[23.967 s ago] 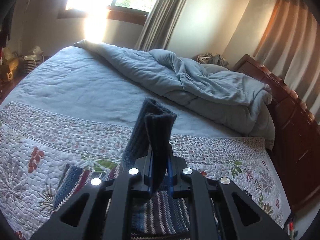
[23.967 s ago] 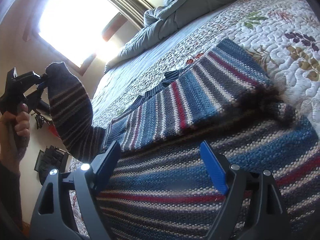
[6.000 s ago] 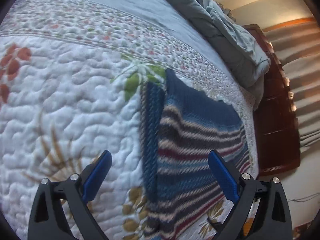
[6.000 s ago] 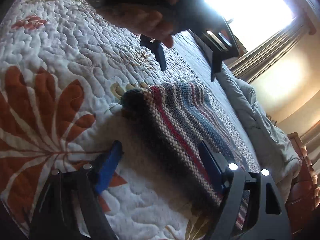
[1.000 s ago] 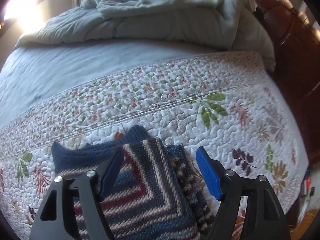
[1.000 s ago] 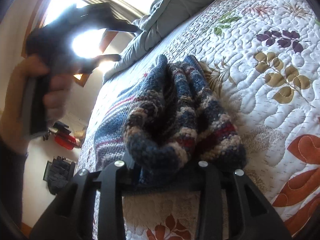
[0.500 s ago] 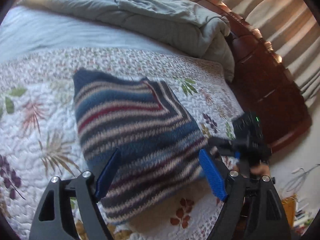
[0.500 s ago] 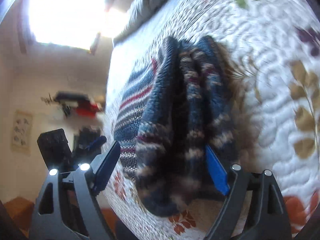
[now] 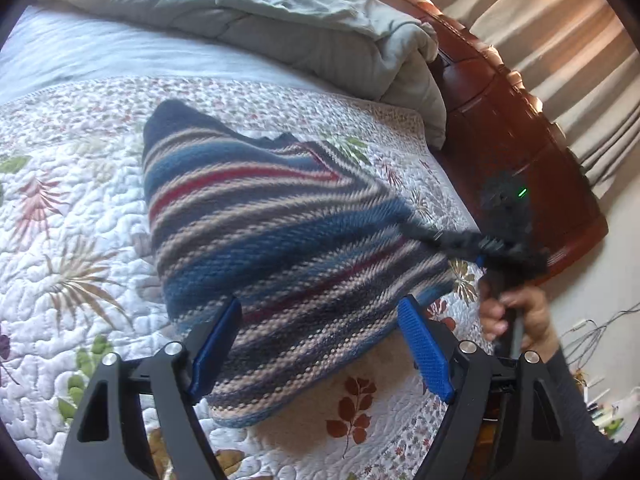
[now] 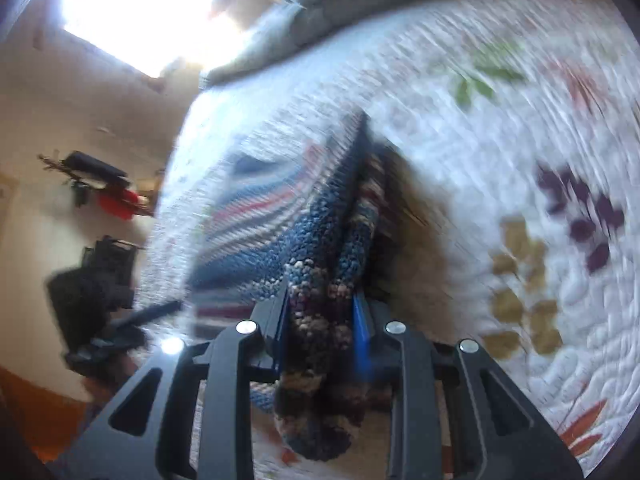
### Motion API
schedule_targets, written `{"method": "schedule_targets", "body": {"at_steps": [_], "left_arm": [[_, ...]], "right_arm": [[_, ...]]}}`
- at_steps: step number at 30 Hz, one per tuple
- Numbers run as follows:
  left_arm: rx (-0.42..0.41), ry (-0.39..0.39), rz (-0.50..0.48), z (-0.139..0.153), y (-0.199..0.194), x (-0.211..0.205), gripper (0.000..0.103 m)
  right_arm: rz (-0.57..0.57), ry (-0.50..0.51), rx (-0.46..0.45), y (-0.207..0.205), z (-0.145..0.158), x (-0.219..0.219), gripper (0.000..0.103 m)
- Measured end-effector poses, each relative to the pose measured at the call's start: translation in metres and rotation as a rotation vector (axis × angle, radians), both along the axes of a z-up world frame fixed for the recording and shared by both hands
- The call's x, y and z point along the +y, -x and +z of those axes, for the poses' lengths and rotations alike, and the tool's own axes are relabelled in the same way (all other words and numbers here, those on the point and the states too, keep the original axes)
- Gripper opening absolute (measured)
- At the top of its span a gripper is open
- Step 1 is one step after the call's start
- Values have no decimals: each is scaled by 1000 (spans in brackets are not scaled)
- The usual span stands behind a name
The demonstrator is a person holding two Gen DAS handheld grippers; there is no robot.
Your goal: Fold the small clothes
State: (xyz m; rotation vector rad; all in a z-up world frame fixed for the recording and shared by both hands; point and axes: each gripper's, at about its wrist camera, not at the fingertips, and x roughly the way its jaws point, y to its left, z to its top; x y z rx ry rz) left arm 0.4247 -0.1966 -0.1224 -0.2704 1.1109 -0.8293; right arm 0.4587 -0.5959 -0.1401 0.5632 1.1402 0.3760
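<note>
A blue, red and cream striped knitted sweater (image 9: pixel 276 236) lies folded on the floral quilt (image 9: pixel 72 248). My left gripper (image 9: pixel 320 346) stands open over its near edge, and the blue pads (image 9: pixel 216 344) do not press the knit. In the left wrist view, a hand (image 9: pixel 516 316) holds my right gripper (image 9: pixel 444 242) at the sweater's right corner. The right wrist view is blurred. There my right gripper (image 10: pixel 320 320) has its jaws closing, with the pads pressing a thick folded edge of the sweater (image 10: pixel 320 280) between them. The left gripper (image 10: pixel 100 304) shows as a dark blur at the left.
A rumpled grey duvet (image 9: pixel 304 28) lies across the far side of the bed. A dark wooden bed end (image 9: pixel 520 152) and striped curtains (image 9: pixel 560 40) stand to the right, with cables (image 9: pixel 588 328) on the floor. A bright window (image 10: pixel 152 12) glares at the top left.
My right gripper stood open around the sweater's folded edge half a second ago and now pinches it. The left view has drawn slightly nearer the sweater, its jaws unchanged.
</note>
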Motion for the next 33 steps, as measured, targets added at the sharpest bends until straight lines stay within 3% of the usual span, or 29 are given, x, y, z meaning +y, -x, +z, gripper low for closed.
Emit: {"method": "schedule_targets", "body": {"at_steps": [2,3,6,10,15,18,19,20,22,23,27,33], "left_arm": [[8,-13,-4,-7,-1,-3,81],[19,-14,-4,-12,-3,-4,81],[39,-13,1,-19,-5,-3,81],[41,2,-1,-19,-1,2,81],[-12,6,-21,-8,16,-3,81],[-47,-81,-23,-11,25,-16,81],[-50,-120,-19,-16,26,-19,81],[-59,-151,-19,-20,29,-22,81],[-104,-214,-9,-23,36,-31,81],[-125,-239,-6,-24,40,-35,80],[-205,-296,-17,-28,55,-48,80],[-257,-332,-28,-35,65,-52,80]], "right_arm": [[25,14,10,5,-26,3,36],[17,2,-5,6,-27,3,46],[-14,-18,-48,6,-10,-12,58],[-60,47,-81,-24,13,-18,61],[-2,90,-66,-75,8,15,61],[6,123,-30,-99,-3,27,60],[11,139,-13,-107,-8,31,60],[25,141,-1,-112,-11,34,49],[43,164,-2,-112,-13,37,15],[53,166,-7,-113,-13,37,10],[6,176,-59,-112,-7,24,9],[-19,183,-28,-109,-34,16,11]]}}
